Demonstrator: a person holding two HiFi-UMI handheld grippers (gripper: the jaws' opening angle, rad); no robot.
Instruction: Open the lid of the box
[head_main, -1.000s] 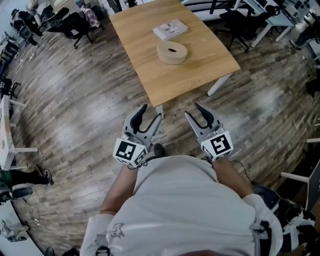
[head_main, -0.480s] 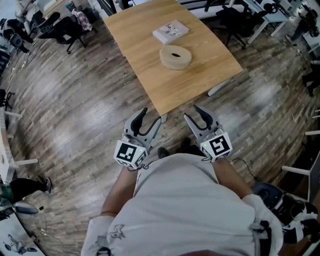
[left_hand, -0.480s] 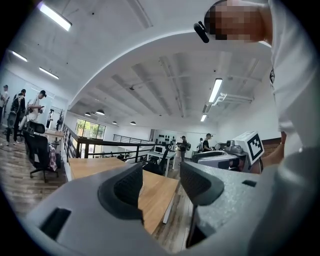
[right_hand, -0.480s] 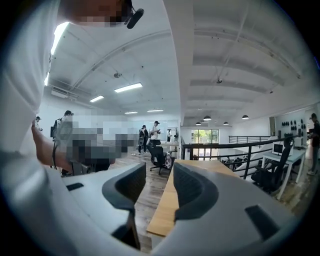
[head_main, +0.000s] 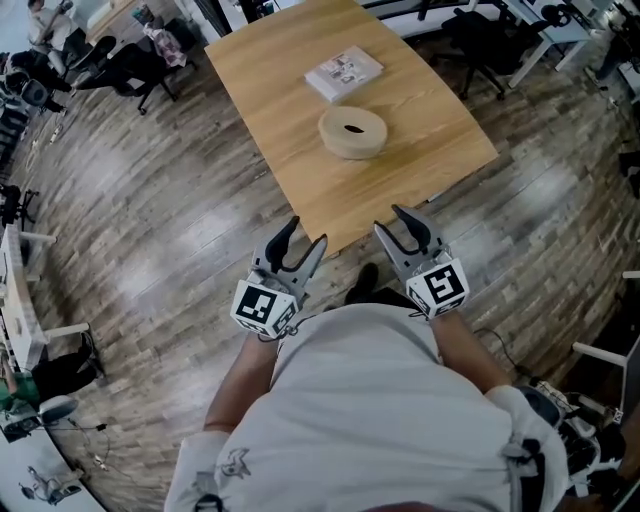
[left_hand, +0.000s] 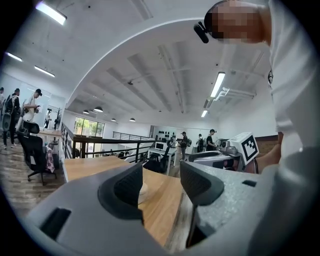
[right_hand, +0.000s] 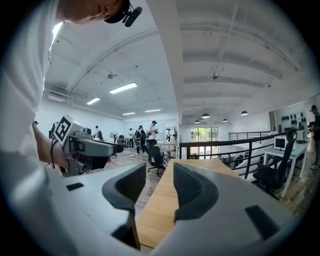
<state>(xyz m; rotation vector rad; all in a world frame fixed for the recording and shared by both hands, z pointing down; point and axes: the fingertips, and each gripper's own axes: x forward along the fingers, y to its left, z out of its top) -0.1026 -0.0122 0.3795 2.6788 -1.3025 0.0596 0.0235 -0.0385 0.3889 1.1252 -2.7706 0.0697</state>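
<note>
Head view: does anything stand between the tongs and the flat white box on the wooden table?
Yes: a round beige object lies between the flat white box and the left tongs and right tongs.

Light: bright, even, from ceiling strip lamps (left_hand: 216, 85).
Glare: pale sheen on floor (head_main: 190, 212).
Distortion: fisheye bending, black corners in gripper views.

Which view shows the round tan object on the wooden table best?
Head view: the round tan object is whole, seen from above. Left gripper view shows only a pale sliver of it. Right gripper view shows only wooden tabletop.
</note>
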